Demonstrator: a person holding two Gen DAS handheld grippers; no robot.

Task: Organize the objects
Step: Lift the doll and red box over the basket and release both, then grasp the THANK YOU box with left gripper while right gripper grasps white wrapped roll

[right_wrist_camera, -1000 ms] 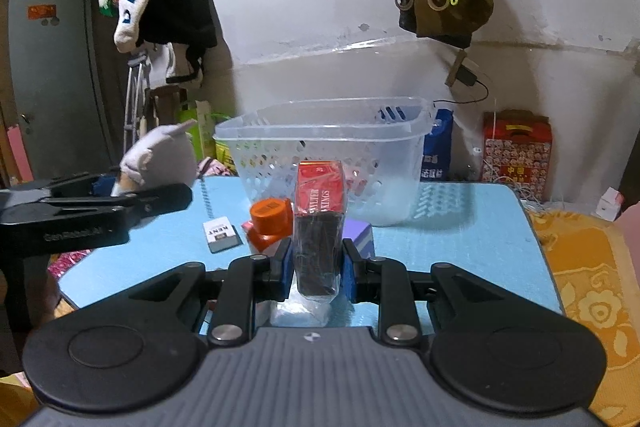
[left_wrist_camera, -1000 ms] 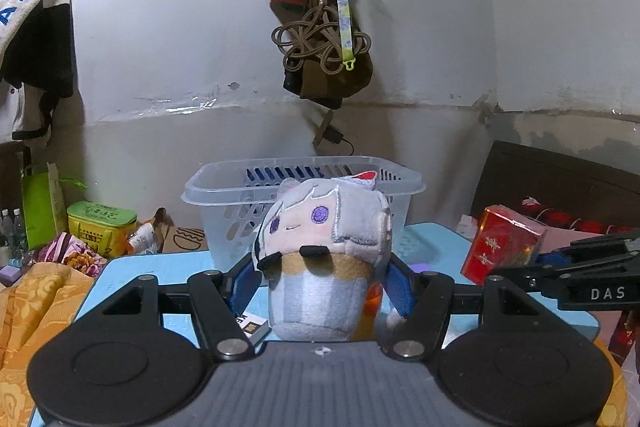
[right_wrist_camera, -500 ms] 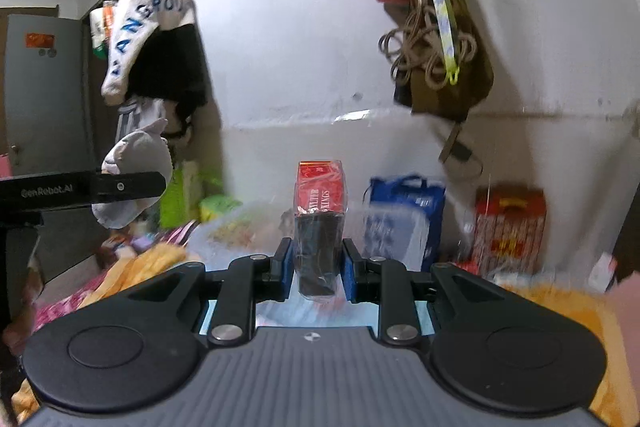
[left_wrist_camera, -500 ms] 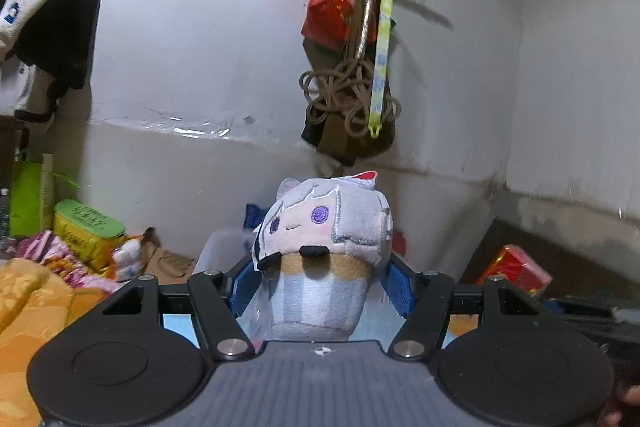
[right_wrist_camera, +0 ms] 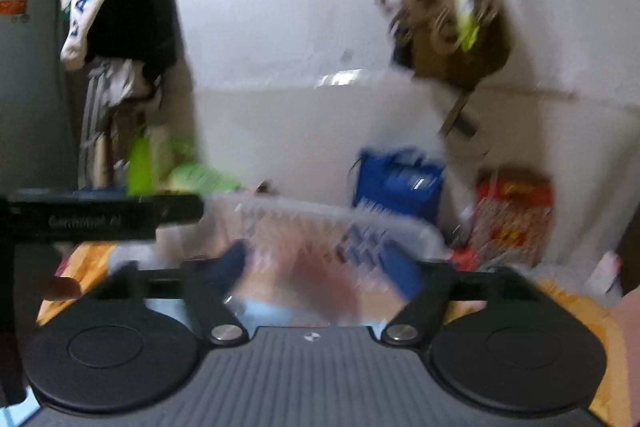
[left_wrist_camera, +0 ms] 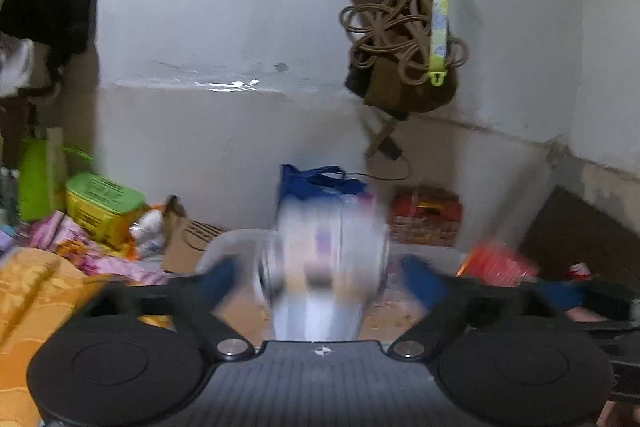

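Observation:
Both views are motion-blurred. In the left wrist view my left gripper [left_wrist_camera: 324,279] has its blue-padded fingers spread wide. The grey plush toy [left_wrist_camera: 324,267] is a blur between them, free of the pads, over the clear plastic basket [left_wrist_camera: 224,247]. In the right wrist view my right gripper [right_wrist_camera: 320,267] is also spread open. A reddish blur, the red-and-black box [right_wrist_camera: 320,279], sits between the fingers, apart from the pads, over the clear basket [right_wrist_camera: 400,231]. The red box also shows at the right of the left wrist view [left_wrist_camera: 500,263].
My left gripper's body [right_wrist_camera: 100,219] crosses the left side of the right wrist view. Behind the table are a blue bag [right_wrist_camera: 396,183], a red gift box [right_wrist_camera: 512,211] and a green tin [left_wrist_camera: 104,203]. A bag with rope [left_wrist_camera: 404,67] hangs on the wall. Orange cloth [left_wrist_camera: 36,291] lies at left.
Both grippers have opened wide. The plush toy and the red box, held shut half a second ago, are now free between the fingers and blurred. Both cameras have tipped down toward the basket.

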